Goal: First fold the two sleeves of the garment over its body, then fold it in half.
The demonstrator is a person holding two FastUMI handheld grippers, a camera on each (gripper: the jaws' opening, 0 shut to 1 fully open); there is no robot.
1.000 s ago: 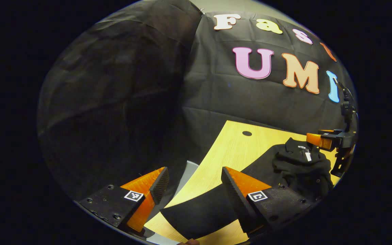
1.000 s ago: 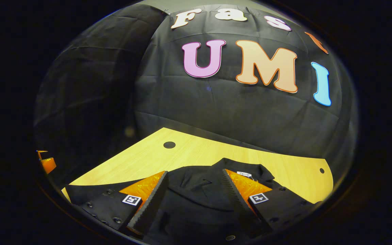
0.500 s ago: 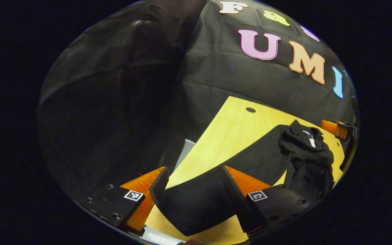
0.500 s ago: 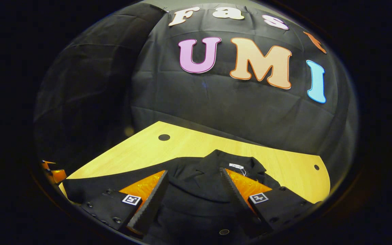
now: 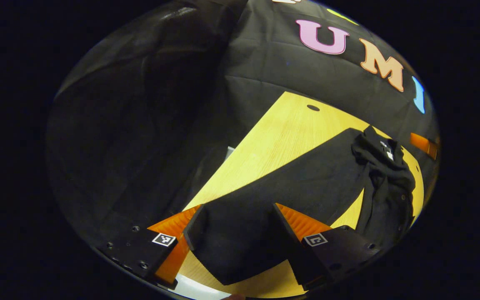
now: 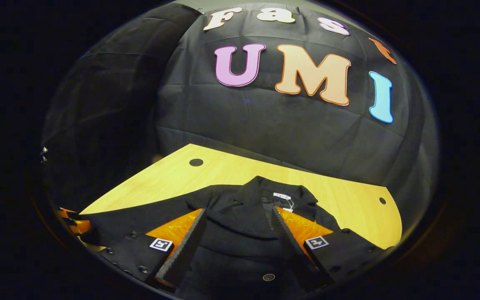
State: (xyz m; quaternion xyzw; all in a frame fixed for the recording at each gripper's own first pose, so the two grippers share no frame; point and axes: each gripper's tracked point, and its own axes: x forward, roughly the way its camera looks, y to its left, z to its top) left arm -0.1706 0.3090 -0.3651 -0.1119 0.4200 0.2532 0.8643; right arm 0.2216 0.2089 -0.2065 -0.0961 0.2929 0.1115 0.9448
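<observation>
Left tool (image 5: 236, 225) gapes astride sleeve (image 5: 265, 204) (seemingly untouched) stretching toward garment (image 5: 383, 183); right tool (image 6: 236, 227) likewise parted.

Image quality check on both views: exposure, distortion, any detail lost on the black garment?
Left gripper view: strong fisheye bend on the table edge; the sleeve reads as a flat black patch, folds lost. Right gripper view: sharp, evenly lit table; the garment shows only its collar edges, white tag and a button. No glare or motion blur in either.
</observation>
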